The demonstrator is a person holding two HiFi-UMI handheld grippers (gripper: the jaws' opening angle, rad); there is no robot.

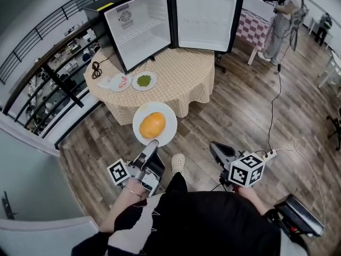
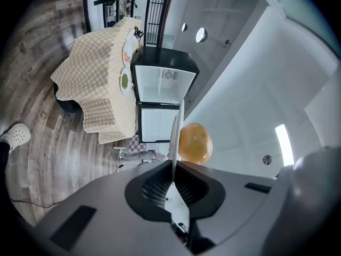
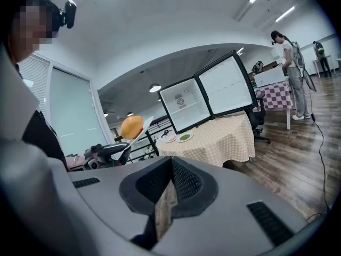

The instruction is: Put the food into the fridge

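A round orange food (image 1: 152, 125) lies on a white plate (image 1: 165, 136) held out in the air in front of the table. My left gripper (image 1: 151, 146) is shut on the plate's near rim; in the left gripper view the plate (image 2: 175, 129) shows edge-on between the jaws, with the orange food (image 2: 195, 143) beside it. The small fridge (image 1: 160, 23) stands on the table with its door swung wide, interior bare and white. My right gripper (image 1: 216, 149) hangs low at the right, shut with nothing in it (image 3: 166, 196).
The round table (image 1: 181, 76) with a checked cloth carries a plate of green food (image 1: 144, 80), a plate of pinkish food (image 1: 120, 82) and a black cable (image 1: 96, 69). A railing runs along the left. A person (image 1: 282, 20) stands by a checked table at the far right.
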